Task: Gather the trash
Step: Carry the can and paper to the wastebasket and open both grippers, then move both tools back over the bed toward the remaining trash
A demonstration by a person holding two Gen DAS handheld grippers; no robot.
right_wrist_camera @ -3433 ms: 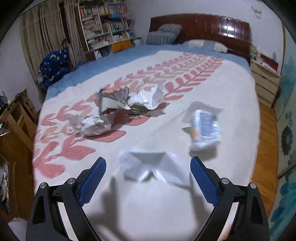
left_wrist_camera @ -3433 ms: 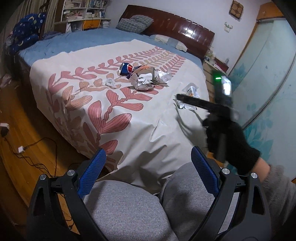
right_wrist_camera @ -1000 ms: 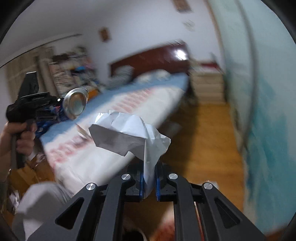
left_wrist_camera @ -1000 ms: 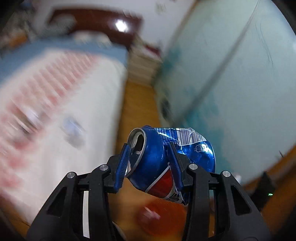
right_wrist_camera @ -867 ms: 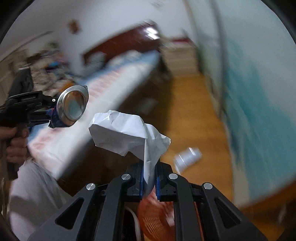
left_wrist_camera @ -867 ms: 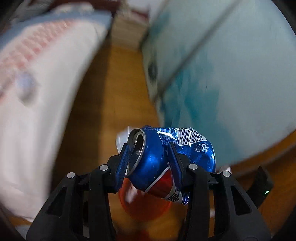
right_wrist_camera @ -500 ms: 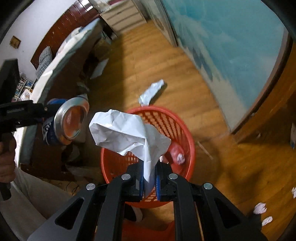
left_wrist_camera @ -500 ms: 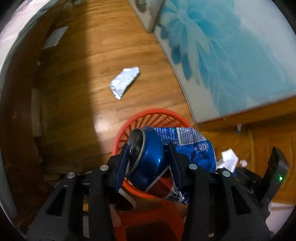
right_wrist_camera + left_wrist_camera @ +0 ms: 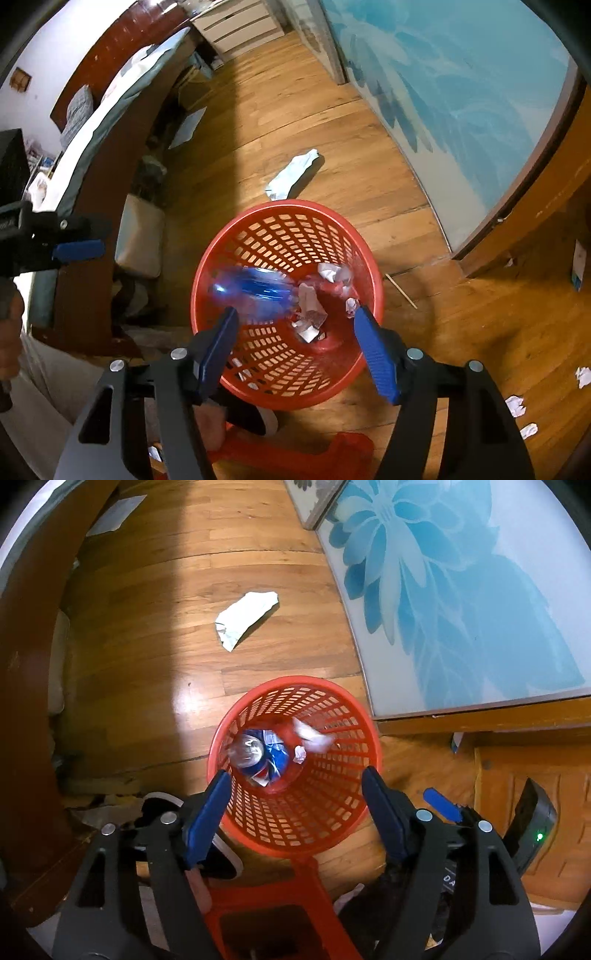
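Both claws released, jaws just sprung apart, nothing between them: left claw [image 9: 295,808] and right claw [image 9: 295,343] over the red mesh bin [image 9: 354,716]. Crushed blue cola can [image 9: 260,755] and crumpled paper [image 9: 312,734] inside, seemingly mid-drop, blurred.

**Around the basket**

The basket [image 9: 334,834] stands on the wooden floor [image 9: 155,657], and every place here is given from it. Inside it lie the can [image 9: 264,757], toward the left wall, and the crumpled paper [image 9: 312,734] with smaller scraps [image 9: 308,321] beside the can, toward the right. Beyond the basket, on the floor, lies a wrapper [image 9: 245,618], well apart from the rim. To the left stands the bed frame [image 9: 88,206]. To the right and beyond runs the glass door panel [image 9: 461,602]. More paper scraps [image 9: 515,404] lie on the floor to the near right.
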